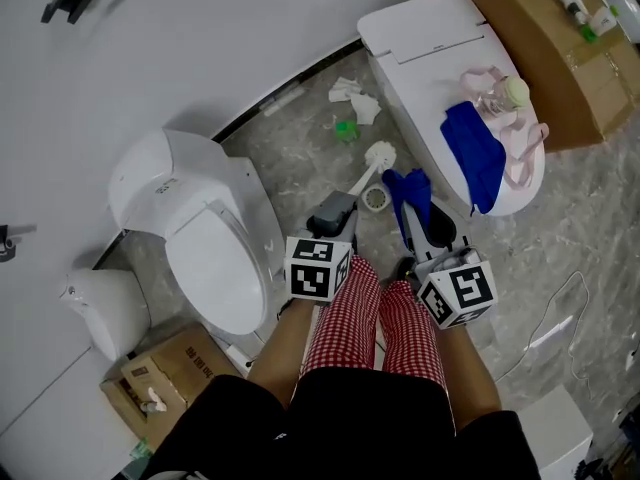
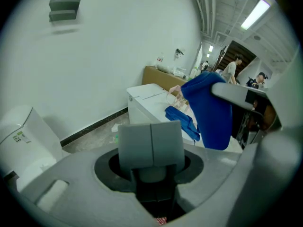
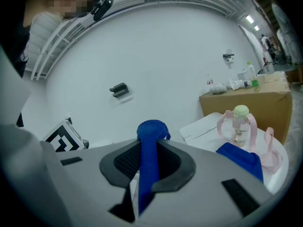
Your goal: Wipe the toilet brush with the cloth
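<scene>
The left gripper (image 2: 151, 143) had its 2 pads pressed together at the tips. The white handle of the toilet brush (image 1: 379, 155) was clamped between the fingers just behind them.

In the head view, the long axis of the brush ran from the left gripper at lower left to the bristle head at upper right. The head pointed away from the person, toward the closed toilet (image 1: 420, 38). The brush sat over the stone-pattern floor (image 1: 300, 158), between the open toilet (image 1: 215, 258) on the left and the closed toilet on the right.

The right gripper (image 3: 148, 150) pinched the blue cloth (image 3: 150, 129) between its 2 fingers. A bunched end of the cloth stood up past the fingertips. In the head view, the cloth hung just beside the brush handle, on its right. Whether the two touched could not be determined.

A second blue cloth (image 1: 475, 153) lay on the lid of the closed toilet. A bottle with pink handles (image 1: 503, 98) stood beside it. A cardboard box (image 1: 535, 58) stood behind that toilet.
</scene>
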A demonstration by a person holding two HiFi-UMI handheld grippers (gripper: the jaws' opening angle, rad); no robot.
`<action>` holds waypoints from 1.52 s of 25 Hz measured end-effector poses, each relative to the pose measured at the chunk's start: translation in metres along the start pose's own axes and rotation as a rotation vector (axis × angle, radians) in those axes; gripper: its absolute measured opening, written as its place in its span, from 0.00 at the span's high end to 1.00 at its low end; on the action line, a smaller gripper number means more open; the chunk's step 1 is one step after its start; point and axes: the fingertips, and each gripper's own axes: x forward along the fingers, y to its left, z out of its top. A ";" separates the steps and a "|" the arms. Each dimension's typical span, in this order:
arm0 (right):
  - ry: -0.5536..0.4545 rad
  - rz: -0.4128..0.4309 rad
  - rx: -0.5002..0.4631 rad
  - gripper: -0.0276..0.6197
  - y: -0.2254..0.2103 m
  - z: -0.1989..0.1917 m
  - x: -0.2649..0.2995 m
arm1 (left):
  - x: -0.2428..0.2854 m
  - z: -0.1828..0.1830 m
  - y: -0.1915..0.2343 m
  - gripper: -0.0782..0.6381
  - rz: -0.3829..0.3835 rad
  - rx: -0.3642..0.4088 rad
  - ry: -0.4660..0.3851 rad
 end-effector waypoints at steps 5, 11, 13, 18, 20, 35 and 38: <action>-0.012 0.015 0.001 0.86 0.009 0.017 -0.006 | -0.023 0.021 -0.009 0.66 0.006 -0.009 -0.055; -0.051 0.052 -0.038 0.86 0.026 0.041 -0.010 | -0.050 0.051 -0.010 0.66 0.022 -0.007 -0.130; -0.057 0.061 -0.048 0.86 0.030 0.049 -0.010 | -0.059 0.062 -0.010 0.66 0.024 -0.011 -0.158; -0.078 0.049 -0.071 0.86 0.028 0.068 -0.011 | -0.077 0.086 -0.010 0.66 0.038 -0.028 -0.219; -0.094 0.054 -0.076 0.86 0.029 0.077 -0.012 | -0.085 0.095 -0.013 0.66 0.040 -0.018 -0.242; -0.225 0.075 -0.188 0.86 0.052 0.153 -0.050 | -0.158 0.158 -0.068 0.66 -0.063 0.119 -0.387; -0.263 0.080 -0.181 0.86 0.055 0.171 -0.060 | -0.174 0.169 -0.080 0.66 -0.069 0.153 -0.410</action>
